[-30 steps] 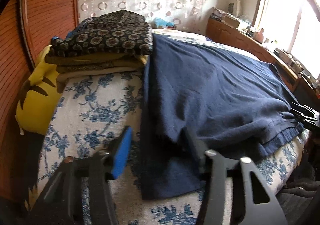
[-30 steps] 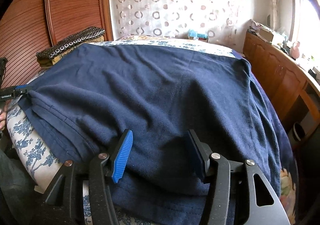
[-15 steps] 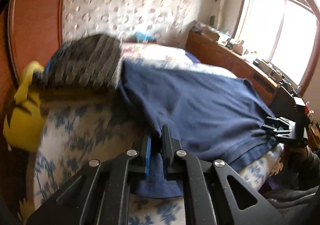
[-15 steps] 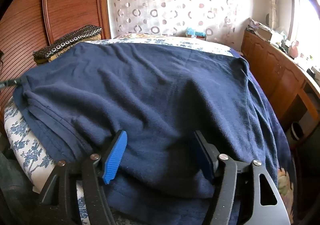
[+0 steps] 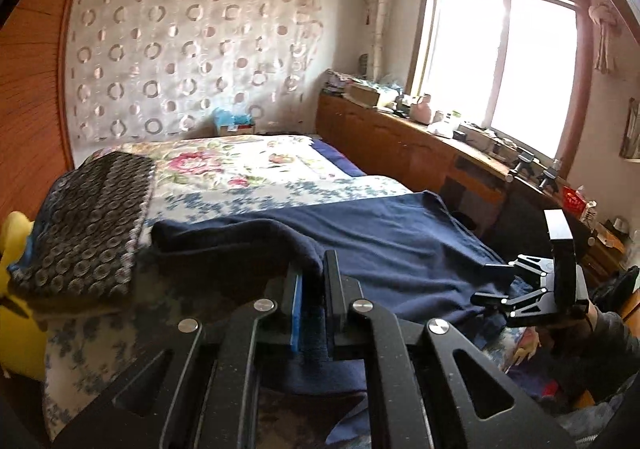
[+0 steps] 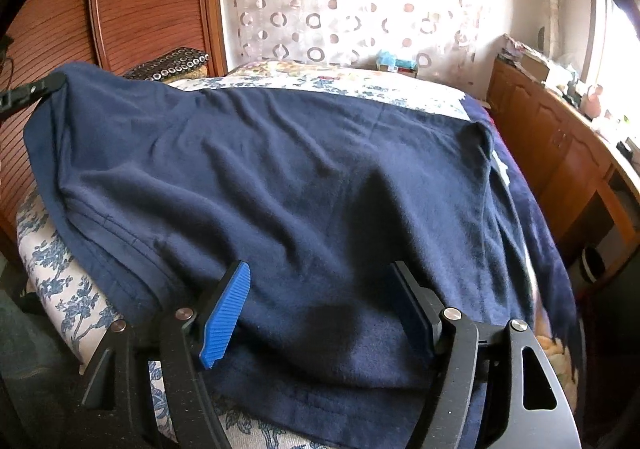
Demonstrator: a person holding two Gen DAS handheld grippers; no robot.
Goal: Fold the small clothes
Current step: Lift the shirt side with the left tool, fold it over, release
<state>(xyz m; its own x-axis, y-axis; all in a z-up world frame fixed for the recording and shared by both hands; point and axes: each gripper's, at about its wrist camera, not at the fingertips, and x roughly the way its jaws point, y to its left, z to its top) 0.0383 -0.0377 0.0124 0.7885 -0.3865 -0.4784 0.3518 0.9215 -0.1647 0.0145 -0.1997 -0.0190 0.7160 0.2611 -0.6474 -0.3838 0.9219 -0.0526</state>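
A navy fleece garment (image 6: 300,169) lies spread over the bed. My left gripper (image 5: 314,269) is shut on its left corner and holds that corner lifted off the sheet, so the cloth (image 5: 400,241) drapes away from it to the right. The right wrist view shows this gripper (image 6: 32,91) at the raised corner, far left. My right gripper (image 6: 320,273) stands open at the garment's near hem, with a hump of cloth between its fingers and the pads clear of it. In the left wrist view it (image 5: 520,285) sits at the hem's right end, held by a hand.
A folded stack topped by dark ring-patterned cloth (image 5: 92,233) lies on the bed's left side beside a yellow cushion (image 5: 16,289). The floral bedsheet (image 5: 240,165) shows beyond the garment. A wooden cabinet (image 5: 400,145) crowded with items runs along the right. Wooden panelling (image 6: 140,1) is on the left.
My left gripper shut on the garment's corner and rose, lifting the corner off the bed. The right gripper's jaws widened a little and it stayed in place.
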